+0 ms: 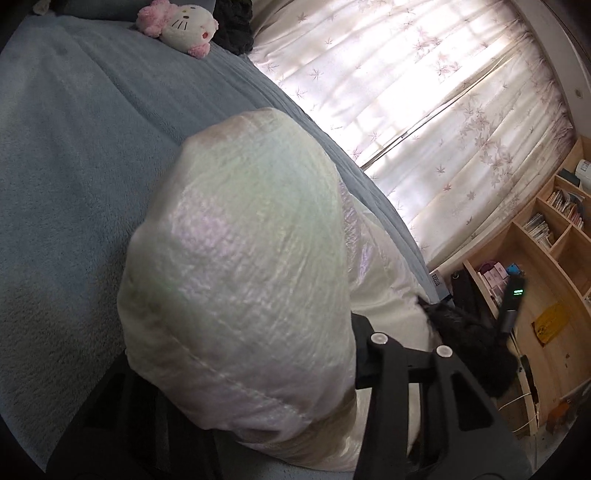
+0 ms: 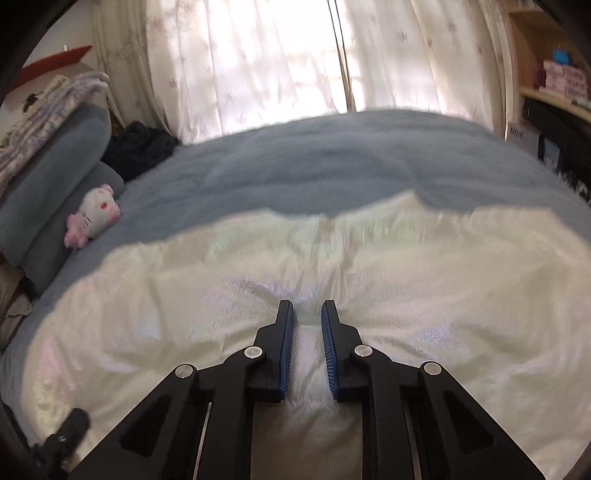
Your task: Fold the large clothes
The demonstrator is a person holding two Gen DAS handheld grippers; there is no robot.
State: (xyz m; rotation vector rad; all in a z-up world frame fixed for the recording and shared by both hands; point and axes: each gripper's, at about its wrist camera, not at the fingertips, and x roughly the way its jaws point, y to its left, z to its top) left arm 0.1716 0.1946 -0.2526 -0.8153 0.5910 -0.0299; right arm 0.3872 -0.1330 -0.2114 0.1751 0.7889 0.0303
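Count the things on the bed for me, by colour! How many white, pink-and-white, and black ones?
White: 1, the shiny puffy jacket
Pink and white: 1, the cat plush toy
Black: 1, the dark bundle of cloth by the curtain
Total: 3, all on the blue blanket

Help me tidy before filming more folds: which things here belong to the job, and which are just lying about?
Job:
- white puffy jacket
- left claw, jacket fabric bunched over it
- right claw, slightly parted over the jacket

Lying about:
- Hello Kitty plush
- black garment by the curtain
- blue blanket, just the work surface
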